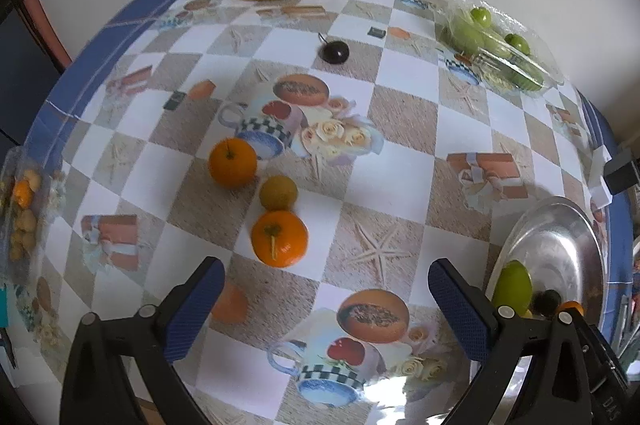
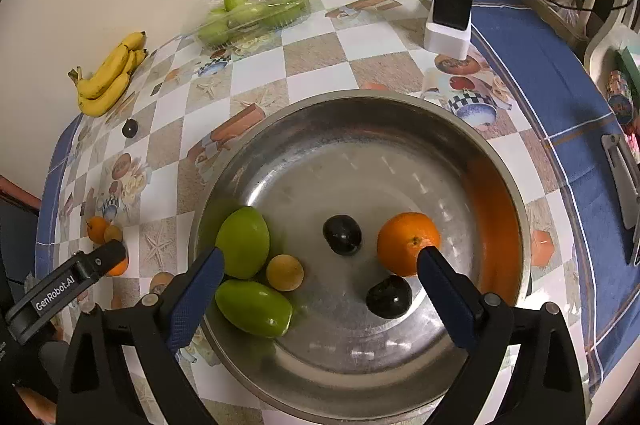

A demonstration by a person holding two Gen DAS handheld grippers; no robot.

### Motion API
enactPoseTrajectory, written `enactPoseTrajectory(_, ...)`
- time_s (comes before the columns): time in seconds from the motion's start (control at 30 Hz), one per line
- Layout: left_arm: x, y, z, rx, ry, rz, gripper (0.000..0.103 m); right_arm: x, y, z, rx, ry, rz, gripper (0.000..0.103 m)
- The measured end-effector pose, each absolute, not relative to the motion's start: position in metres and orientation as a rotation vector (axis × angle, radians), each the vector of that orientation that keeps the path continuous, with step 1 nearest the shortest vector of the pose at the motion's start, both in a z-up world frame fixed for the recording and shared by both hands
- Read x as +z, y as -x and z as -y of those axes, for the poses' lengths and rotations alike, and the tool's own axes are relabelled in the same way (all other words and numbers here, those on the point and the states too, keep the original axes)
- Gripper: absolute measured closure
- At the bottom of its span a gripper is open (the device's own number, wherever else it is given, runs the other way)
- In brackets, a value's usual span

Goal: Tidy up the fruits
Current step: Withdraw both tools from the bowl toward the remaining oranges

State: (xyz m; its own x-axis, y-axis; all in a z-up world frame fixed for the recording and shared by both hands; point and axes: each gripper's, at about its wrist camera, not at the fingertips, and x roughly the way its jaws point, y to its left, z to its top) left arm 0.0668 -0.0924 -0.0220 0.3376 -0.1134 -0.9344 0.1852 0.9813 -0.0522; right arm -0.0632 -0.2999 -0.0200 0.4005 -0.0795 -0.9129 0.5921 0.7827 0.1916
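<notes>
Both grippers are hanging with jaws spread wide, gripping nothing: the right gripper over the round steel bowl, the left gripper near the stemmed orange tangerine on the checked worktop. Straddling that tangerine squarely before closing seems wisest.

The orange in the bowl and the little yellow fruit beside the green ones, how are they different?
The orange is bigger and bright orange; the small yellow fruit is smaller and dull yellow. The orange sits alone on the bowl's right side; the yellow fruit nestles against two green fruits on the left. Both are round and inside the bowl.
</notes>
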Motion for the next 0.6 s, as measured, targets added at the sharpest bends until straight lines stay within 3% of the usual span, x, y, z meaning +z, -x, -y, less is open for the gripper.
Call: enactPoseTrajectory(0.6,-0.01,-0.077,0.079,-0.205,-0.123,-1.139,0.0,-0.018,0.049,0.279,-0.447,-0.44,-1.078,0.006)
